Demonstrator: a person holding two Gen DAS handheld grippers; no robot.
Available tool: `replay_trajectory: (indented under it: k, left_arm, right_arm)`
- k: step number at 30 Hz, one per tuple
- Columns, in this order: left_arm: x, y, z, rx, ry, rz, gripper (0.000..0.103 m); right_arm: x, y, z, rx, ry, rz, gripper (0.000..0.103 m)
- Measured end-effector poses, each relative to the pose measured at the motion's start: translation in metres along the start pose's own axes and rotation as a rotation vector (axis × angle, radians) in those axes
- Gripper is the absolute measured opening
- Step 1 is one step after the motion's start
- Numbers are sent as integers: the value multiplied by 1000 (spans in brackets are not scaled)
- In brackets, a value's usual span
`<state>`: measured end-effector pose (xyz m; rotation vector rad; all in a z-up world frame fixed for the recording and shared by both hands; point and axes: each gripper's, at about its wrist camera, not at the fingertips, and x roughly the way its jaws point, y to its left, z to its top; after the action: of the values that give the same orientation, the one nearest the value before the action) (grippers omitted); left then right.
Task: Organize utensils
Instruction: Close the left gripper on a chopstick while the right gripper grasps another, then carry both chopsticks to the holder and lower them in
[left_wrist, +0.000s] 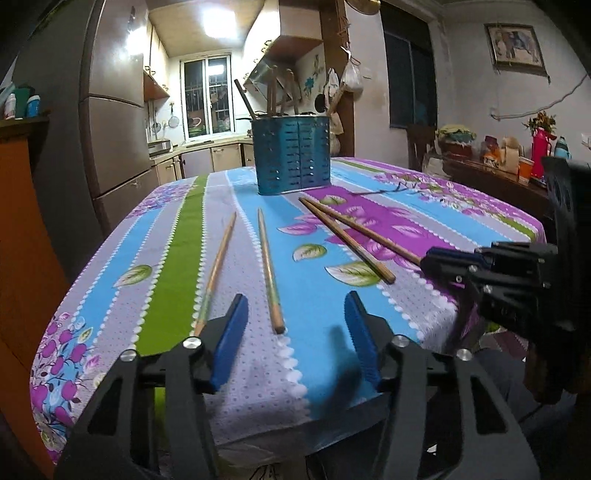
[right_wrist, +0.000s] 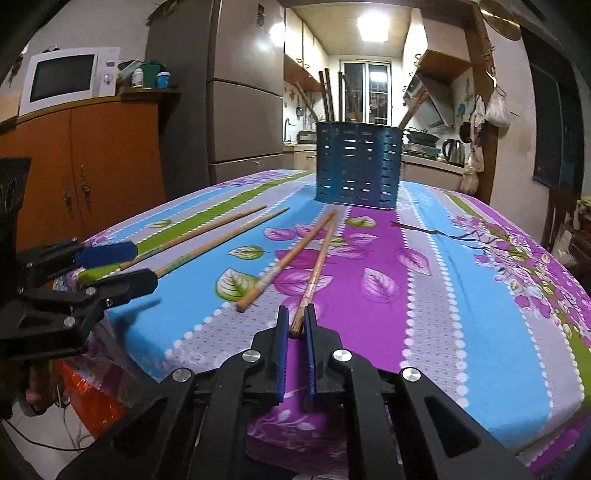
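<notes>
Several wooden chopsticks lie on the flowered tablecloth (left_wrist: 369, 221) in front of a blue perforated utensil holder (left_wrist: 293, 155) that has utensils standing in it. My left gripper (left_wrist: 297, 325) is open low over the near table edge. The near end of one chopstick (left_wrist: 271, 273) lies between its blue pads (left_wrist: 231, 343), untouched. Another chopstick (left_wrist: 218, 269) runs just outside the left pad. To the right two chopsticks (left_wrist: 347, 240) cross. My right gripper (right_wrist: 296, 330) is shut on the near end of one of those, the right-hand chopstick (right_wrist: 317, 266). Its partner (right_wrist: 288, 258) lies loose beside it.
The table's near edge (right_wrist: 192, 369) drops off just under both grippers. The holder (right_wrist: 356, 166) stands at the far middle of the table. An orange cabinet (right_wrist: 92, 162) with a microwave and a fridge stand left. A cluttered side table (left_wrist: 509, 166) stands right.
</notes>
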<state>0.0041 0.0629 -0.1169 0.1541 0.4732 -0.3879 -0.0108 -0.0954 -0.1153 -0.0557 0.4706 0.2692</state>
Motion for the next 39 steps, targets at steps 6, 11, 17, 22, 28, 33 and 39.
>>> replay_trajectory:
  k: [6, 11, 17, 22, 28, 33, 39]
  left_arm:
    - [11, 5, -5, -25, 7, 22, 37]
    - [13, 8, -7, -41, -10, 20, 35]
    - [15, 3, -13, -33, -68, 44, 34]
    - [14, 3, -14, -57, -90, 53, 34]
    - [14, 0, -11, -56, -76, 54, 7]
    - [13, 0, -7, -59, -72, 54, 6]
    - [-9, -1, 18, -47, -138, 50, 5]
  right_arm:
    - [1, -3, -2, 28, -22, 13, 10]
    - [1, -2, -6, 24, -40, 4, 10]
    - [0, -1, -10, 17, -61, -7, 11]
    - [-1, 0, -10, 23, -63, -18, 10]
    - [-5, -8, -10, 63, -81, -15, 8]
    - [-16, -14, -3, 61, -111, -23, 8]
    - [-48, -23, 24, 28, -193, -45, 7]
